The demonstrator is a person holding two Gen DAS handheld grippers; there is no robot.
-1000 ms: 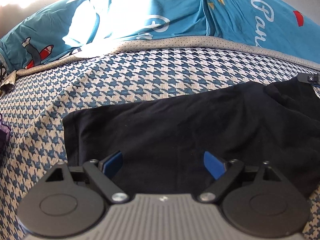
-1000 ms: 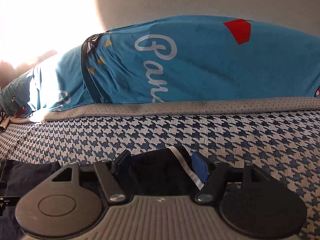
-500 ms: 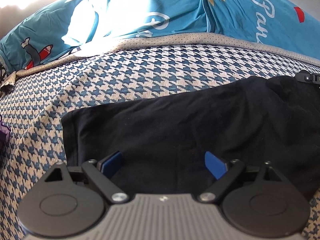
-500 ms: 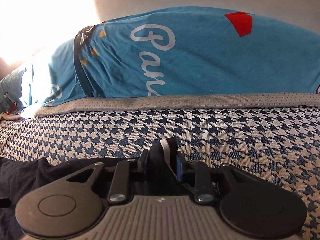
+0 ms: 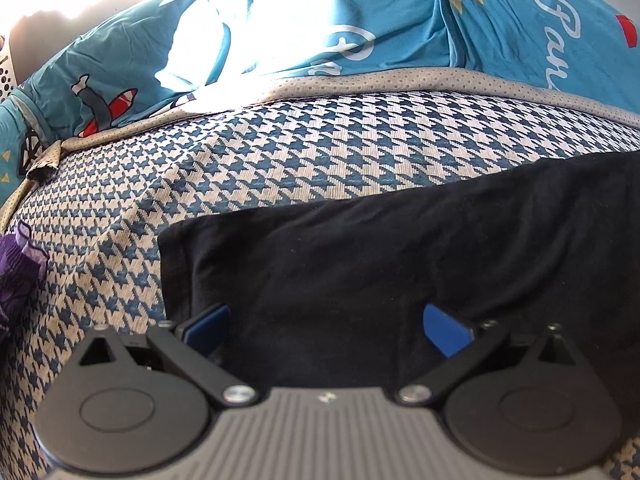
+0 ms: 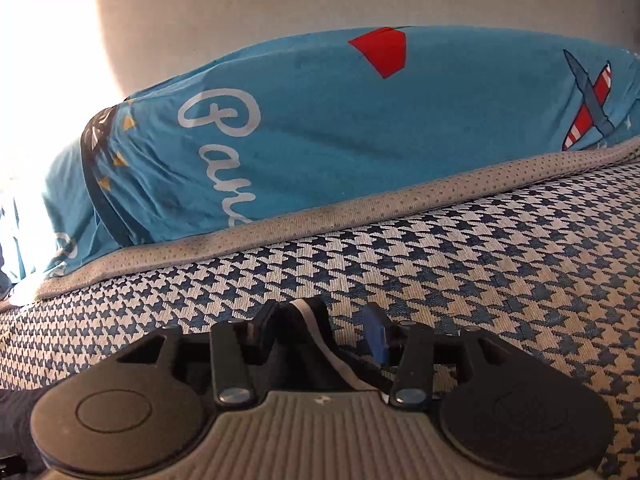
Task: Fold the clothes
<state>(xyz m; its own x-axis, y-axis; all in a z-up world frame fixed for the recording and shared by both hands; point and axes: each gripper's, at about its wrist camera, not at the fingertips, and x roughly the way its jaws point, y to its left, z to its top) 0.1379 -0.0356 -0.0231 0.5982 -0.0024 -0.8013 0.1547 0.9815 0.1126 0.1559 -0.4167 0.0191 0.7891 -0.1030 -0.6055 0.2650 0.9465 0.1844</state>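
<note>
Black garment (image 5: 400, 264) – right end cut off; purple cloth (image 5: 18, 276) partly visible

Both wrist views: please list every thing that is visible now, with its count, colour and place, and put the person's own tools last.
black garment: one, black, lying flat on the bed cover, in front of both tongs; a part with a white stripe stands up between the right tongs' fingers.
bed cover: one, blue and white houndstooth, under the garment.
grey dotted border: one, grey, along the far edge of the bed cover.
blue bedding: one heap, turquoise with white letters, red shapes and aeroplanes, behind the border.
purple cloth: one, purple, at the left edge of the left view.
wall: one, pale, behind the bedding.
left tongs: one, black with blue pads, opening, over the garment without gripping it.
right tongs: one, black with blue pads, opening around the striped part.
</note>
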